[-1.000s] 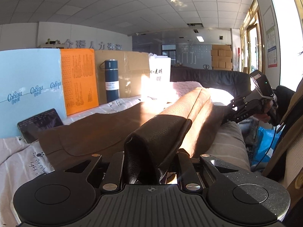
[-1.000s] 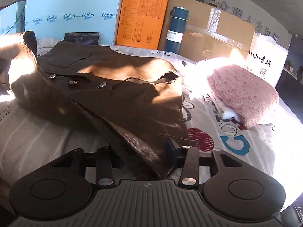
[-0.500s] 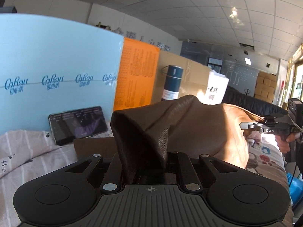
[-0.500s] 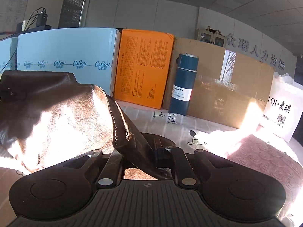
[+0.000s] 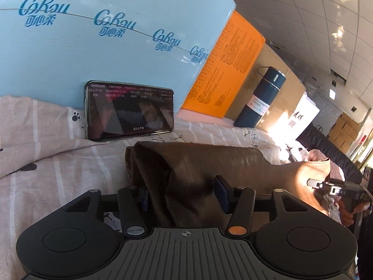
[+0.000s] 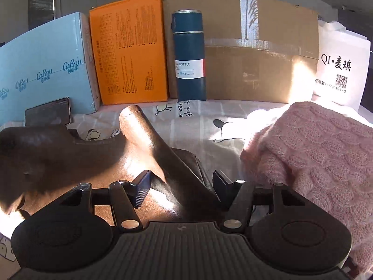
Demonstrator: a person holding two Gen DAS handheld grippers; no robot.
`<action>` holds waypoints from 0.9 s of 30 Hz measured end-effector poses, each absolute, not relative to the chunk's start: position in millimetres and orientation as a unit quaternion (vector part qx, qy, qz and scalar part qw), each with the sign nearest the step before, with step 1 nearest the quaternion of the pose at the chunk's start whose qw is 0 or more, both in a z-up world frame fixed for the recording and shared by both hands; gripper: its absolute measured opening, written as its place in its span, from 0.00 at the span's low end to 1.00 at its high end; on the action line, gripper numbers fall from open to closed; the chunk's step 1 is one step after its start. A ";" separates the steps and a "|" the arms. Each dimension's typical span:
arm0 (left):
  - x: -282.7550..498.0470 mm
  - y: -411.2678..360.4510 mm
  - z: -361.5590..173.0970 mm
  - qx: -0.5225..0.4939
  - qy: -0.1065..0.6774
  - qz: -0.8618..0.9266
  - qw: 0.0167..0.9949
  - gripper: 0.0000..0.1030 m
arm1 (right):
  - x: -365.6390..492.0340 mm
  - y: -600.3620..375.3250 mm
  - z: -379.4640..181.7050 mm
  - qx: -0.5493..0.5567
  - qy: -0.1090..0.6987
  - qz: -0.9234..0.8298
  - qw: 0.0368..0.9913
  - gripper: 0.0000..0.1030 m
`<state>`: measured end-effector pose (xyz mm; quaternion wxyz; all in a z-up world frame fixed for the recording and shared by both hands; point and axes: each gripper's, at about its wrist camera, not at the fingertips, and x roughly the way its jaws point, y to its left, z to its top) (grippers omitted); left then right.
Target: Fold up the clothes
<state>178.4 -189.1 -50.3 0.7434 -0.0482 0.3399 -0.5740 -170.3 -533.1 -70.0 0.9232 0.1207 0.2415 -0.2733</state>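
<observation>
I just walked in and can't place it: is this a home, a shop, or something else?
Probably an office or storeroom set up as a bedroom mock-up: grid ceiling tiles, stacked cardboard boxes, and a printed bedsheet with a brown leather garment being folded.

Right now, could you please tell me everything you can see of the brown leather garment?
The brown leather garment looks like smooth leather or imitation, dark in shade and tan where sunlit. It lies folded over on the printed bedsheet, a stitched rounded edge rising at its middle. Its folds run between the spread fingers of both the left gripper and right gripper. The pink knit sweater lies beside it.
</observation>
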 end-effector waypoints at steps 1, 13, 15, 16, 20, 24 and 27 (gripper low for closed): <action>181.3 -186.0 -49.9 -0.058 0.346 -0.572 0.741 0.61 | -175.1 -533.9 -70.9 0.137 0.236 -0.279 0.921 0.64; 148.7 -185.9 -44.2 0.022 0.287 -0.557 0.779 0.23 | -194.9 -533.2 -82.3 0.243 0.186 -0.343 0.888 0.44; 146.0 -189.6 -43.4 0.041 0.265 -0.544 0.795 0.09 | -193.3 -529.6 -81.0 0.238 0.175 -0.354 0.887 0.42; 146.1 -190.2 -42.5 0.042 0.256 -0.539 0.801 0.08 | -193.6 -528.2 -80.5 0.237 0.169 -0.359 0.887 0.42; 153.5 -192.4 -43.7 0.035 0.259 -0.524 0.811 0.10 | -193.7 -533.7 -89.9 0.263 0.153 -0.360 0.882 0.44; 156.0 -191.0 -46.9 0.028 0.268 -0.509 0.817 0.26 | -199.5 -536.7 -92.6 0.284 0.139 -0.359 0.878 0.55; 152.5 -183.6 -42.9 0.020 0.267 -0.478 0.837 0.65 | -209.9 -524.8 -84.6 0.274 0.122 -0.380 0.875 0.83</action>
